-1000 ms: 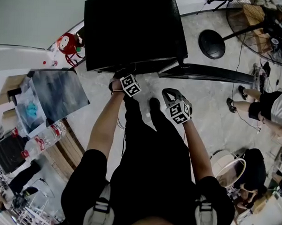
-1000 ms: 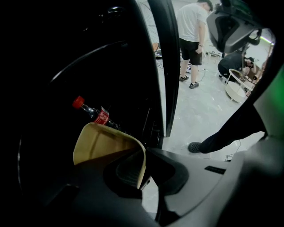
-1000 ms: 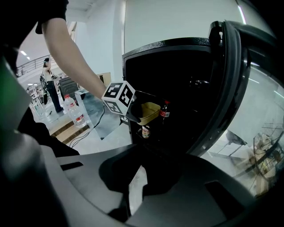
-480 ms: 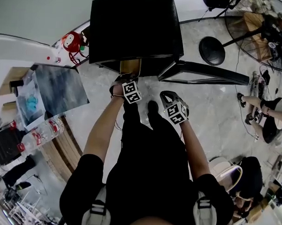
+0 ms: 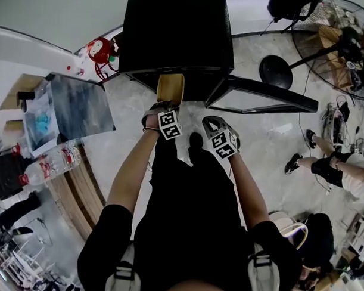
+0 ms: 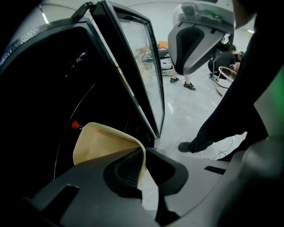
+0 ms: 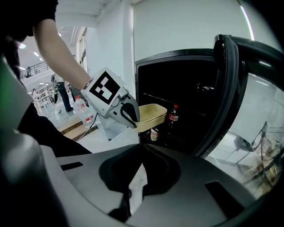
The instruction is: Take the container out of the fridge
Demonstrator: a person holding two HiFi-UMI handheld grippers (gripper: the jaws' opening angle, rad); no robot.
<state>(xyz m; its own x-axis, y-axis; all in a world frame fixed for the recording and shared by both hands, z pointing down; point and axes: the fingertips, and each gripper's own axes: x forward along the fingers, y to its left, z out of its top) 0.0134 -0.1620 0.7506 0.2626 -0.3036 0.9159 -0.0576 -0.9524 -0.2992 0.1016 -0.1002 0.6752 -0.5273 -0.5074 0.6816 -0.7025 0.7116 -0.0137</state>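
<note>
Out past the front edge of the black fridge (image 5: 174,34), door (image 5: 264,94) swung wide to the right, bare floor (image 5: 126,119) beneath. Interior mostly too dark to read. Shallow cream container (image 5: 171,88), thin rim pinched tight in left gripper (image 5: 164,107) jaws. Right gripper (image 5: 211,121) jaws closed together, empty, just beside.

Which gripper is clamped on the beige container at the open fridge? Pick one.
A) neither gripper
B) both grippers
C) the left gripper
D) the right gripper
C: the left gripper has its jaws pinched on the rim of the beige container, while the right gripper is shut on nothing, apart from it.
</note>
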